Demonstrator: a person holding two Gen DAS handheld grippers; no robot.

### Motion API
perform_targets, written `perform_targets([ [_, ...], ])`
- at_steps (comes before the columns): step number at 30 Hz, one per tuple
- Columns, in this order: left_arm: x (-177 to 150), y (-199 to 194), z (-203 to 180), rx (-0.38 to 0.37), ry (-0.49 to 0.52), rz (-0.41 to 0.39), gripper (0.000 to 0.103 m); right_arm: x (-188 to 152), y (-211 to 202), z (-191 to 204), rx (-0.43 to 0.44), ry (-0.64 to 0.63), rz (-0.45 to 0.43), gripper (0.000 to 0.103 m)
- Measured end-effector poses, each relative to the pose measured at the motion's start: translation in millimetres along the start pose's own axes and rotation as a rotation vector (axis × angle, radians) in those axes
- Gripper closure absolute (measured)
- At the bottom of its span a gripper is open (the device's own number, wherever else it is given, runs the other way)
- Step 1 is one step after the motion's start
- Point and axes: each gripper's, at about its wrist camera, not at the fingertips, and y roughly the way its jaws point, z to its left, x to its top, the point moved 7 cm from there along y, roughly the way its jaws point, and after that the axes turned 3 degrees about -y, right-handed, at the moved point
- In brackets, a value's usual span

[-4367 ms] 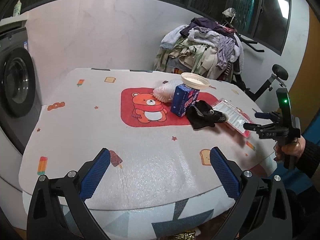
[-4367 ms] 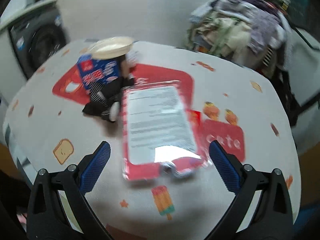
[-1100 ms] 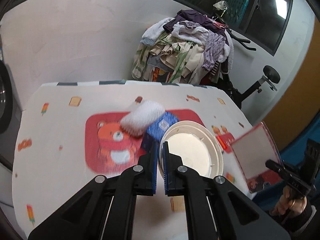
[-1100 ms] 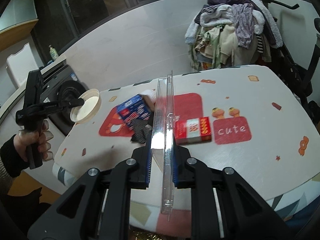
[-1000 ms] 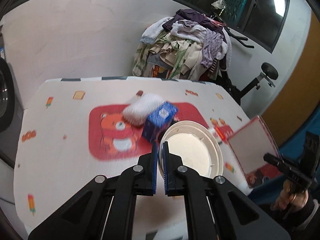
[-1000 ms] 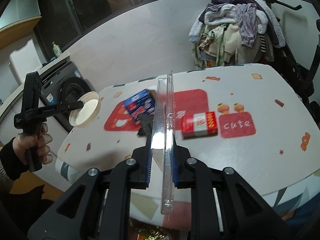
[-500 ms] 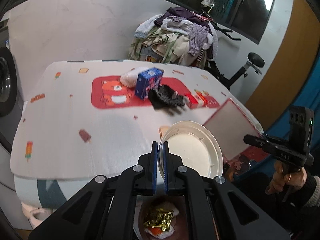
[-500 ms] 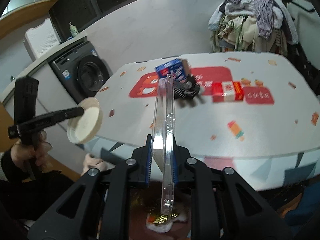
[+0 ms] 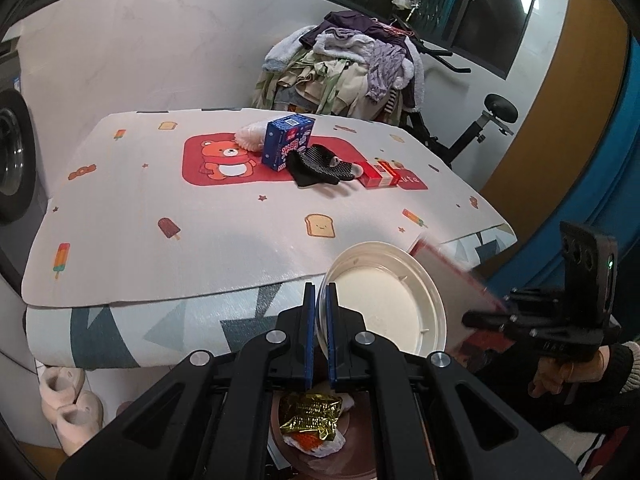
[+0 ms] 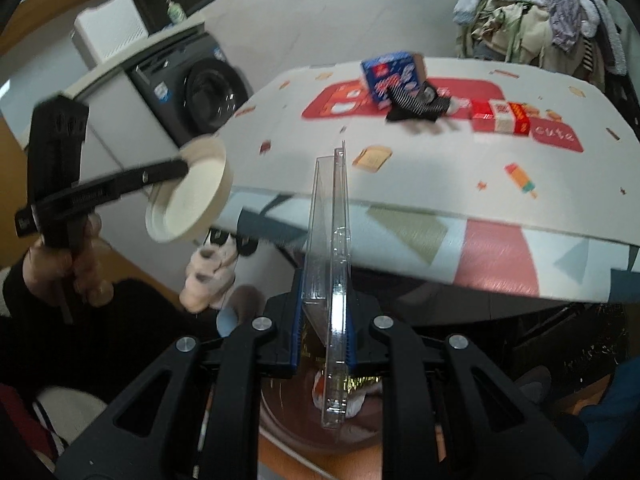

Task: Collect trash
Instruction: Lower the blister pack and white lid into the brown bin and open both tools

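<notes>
My left gripper (image 9: pixel 319 336) is shut on the rim of a white paper bowl (image 9: pixel 384 300), held off the table's front edge above a brown bin (image 9: pixel 316 452) with gold and white trash in it. My right gripper (image 10: pixel 323 340) is shut on a clear plastic clamshell package (image 10: pixel 330 248), held edge-on above the same bin (image 10: pixel 304 420). The bowl also shows in the right wrist view (image 10: pixel 192 192), and the package in the left wrist view (image 9: pixel 452 276).
On the table (image 9: pixel 200 220) lie a blue carton (image 9: pixel 287 142), a black glove (image 9: pixel 320 164), a red and white box (image 9: pixel 378 174) and a white foam piece (image 9: pixel 250 138). Slippers (image 9: pixel 68 404) lie on the floor at left. A washing machine (image 10: pixel 200 92) stands beyond.
Both grippers have drawn back from the table and dropped lower, with the bowl and the package still in them. The bin now sits right beneath both.
</notes>
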Motion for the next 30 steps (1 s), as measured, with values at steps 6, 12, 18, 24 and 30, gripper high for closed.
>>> perform_targets([
  [6, -7.9, -5.5, -1.8, -0.003, 0.004, -0.003, 0.097, -30.4, 23.9, 9.2, 0.023, 0.003, 0.122, 0.084],
  [12, -14.6, -10.1, 0.6, -0.003, 0.008, -0.009, 0.097, -44.9, 45.7, 1.6, 0.017, 0.055, 0.215, 0.084],
  [18, -19.3, -9.3, 2.2, -0.002, 0.005, -0.005, 0.097, -54.2, 59.3, -8.8, 0.005, 0.094, 0.272, 0.084],
  [24, -23.5, -4.5, 3.3, -0.006, 0.003, 0.007, 0.097, -61.1, 69.8, -16.6, -0.007, 0.119, 0.301, 0.083],
  [30, -28.5, 0.1, 3.1, -0.007, 0.005, 0.014, 0.097, -61.2, 72.6, -17.4, -0.016, 0.128, 0.299, 0.083],
])
